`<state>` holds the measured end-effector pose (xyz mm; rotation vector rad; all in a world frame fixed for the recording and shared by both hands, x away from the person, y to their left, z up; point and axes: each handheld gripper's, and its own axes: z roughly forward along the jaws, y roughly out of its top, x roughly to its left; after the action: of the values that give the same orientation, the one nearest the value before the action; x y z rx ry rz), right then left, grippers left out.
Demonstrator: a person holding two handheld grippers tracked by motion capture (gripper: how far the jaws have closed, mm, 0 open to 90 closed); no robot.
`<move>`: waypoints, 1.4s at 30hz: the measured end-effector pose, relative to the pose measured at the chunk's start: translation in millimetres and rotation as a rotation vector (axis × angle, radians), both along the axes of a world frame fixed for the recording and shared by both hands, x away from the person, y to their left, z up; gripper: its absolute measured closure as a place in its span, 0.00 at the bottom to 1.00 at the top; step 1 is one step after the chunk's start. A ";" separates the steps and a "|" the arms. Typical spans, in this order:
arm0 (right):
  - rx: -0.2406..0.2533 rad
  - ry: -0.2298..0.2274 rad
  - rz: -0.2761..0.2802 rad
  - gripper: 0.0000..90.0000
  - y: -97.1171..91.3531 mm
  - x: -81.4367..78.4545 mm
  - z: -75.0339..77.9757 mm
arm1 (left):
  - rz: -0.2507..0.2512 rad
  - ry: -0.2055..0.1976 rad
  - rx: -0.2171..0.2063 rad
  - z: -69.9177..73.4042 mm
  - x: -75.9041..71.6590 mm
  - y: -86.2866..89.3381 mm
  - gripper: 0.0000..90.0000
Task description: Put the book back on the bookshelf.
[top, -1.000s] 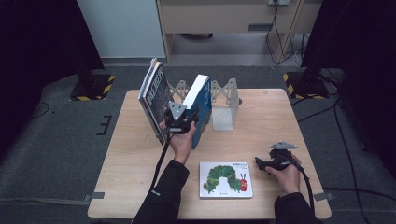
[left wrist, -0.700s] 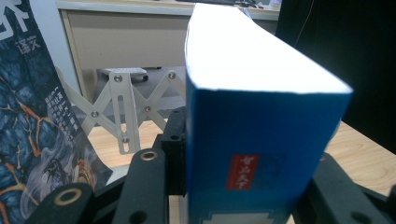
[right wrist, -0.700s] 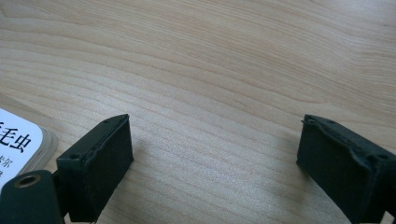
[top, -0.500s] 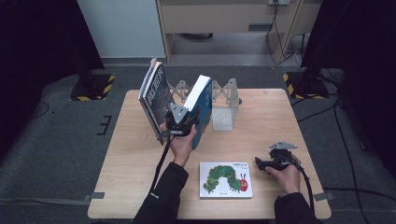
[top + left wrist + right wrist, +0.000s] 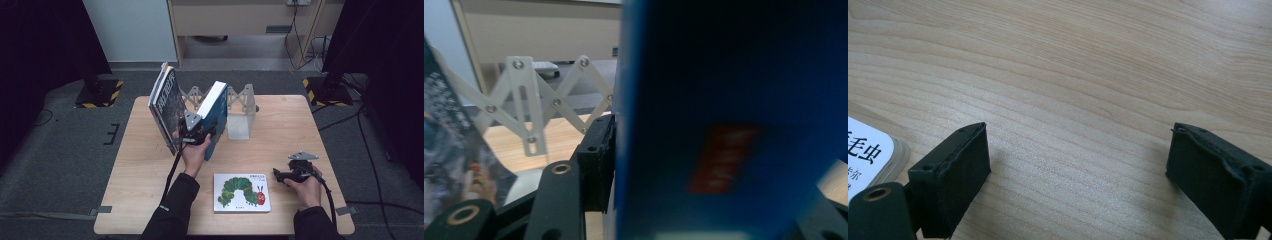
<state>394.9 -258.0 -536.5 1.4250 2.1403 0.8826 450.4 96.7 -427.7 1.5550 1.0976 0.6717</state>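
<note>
High view: blue book [image 5: 215, 117] stands tilted on tabletop [image 5: 300, 125], leaning toward white accordion rack [image 5: 239, 107], dark books [image 5: 167, 105] just beside. Left claw [image 5: 200, 134] at its lower edge; jaws have just been opening, book between them, pads off cover as I read it. I judge book placed, release underway. Right claw [image 5: 289, 176] spread, idle, near caterpillar book [image 5: 242, 192].

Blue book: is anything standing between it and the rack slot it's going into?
Nothing visible does. The blue book leans in the white accordion rack, between the left hand-held gripper's just-opened jaws. The dark magazines lean apart to its left.
</note>
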 end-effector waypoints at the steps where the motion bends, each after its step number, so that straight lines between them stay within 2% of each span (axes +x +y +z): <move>1: 0.000 0.000 0.000 0.12 0.0 0.1 0.0 | -0.003 0.004 0.002 -1.1 2.5 -1.3 0.55; 4: 0.000 0.000 0.003 0.11 -0.2 0.3 0.0 | 0.006 -0.011 0.029 -0.6 6.7 -4.4 0.59; 7: -0.001 0.001 0.004 0.11 -0.3 0.4 0.1 | -0.003 -0.004 0.068 3.4 7.0 -6.1 0.66; 11: 0.000 0.001 0.005 0.11 -0.3 0.4 0.1 | 0.008 -0.008 0.065 3.0 5.7 -4.2 0.67; 16: 0.001 0.000 0.006 0.11 -0.3 0.6 0.0 | 0.038 -0.009 0.060 3.0 -3.1 -0.7 0.67; 18: 0.000 -0.001 0.006 0.11 -0.2 0.6 -0.1 | 0.059 -0.020 0.063 1.8 -7.6 -0.6 0.67; 23: 0.000 -0.002 0.004 0.11 0.0 0.6 -0.2 | 0.078 -0.024 0.062 1.5 -8.1 -3.3 0.67; 27: -0.001 -0.003 0.004 0.11 0.0 0.5 -0.2 | 0.088 -0.028 0.063 1.0 -4.9 -7.1 0.67; 32: -0.001 -0.003 0.005 0.11 -0.1 0.5 -0.2 | 0.124 -0.031 0.075 0.8 -0.8 -13.6 0.67; 42: 0.000 -0.002 0.004 0.11 -0.1 0.5 -0.2 | 0.125 -0.027 0.079 1.4 10.1 -21.0 0.67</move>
<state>395.4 -258.1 -536.7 1.4192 2.1425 0.8847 460.5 75.6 -426.2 1.5490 1.1676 0.8272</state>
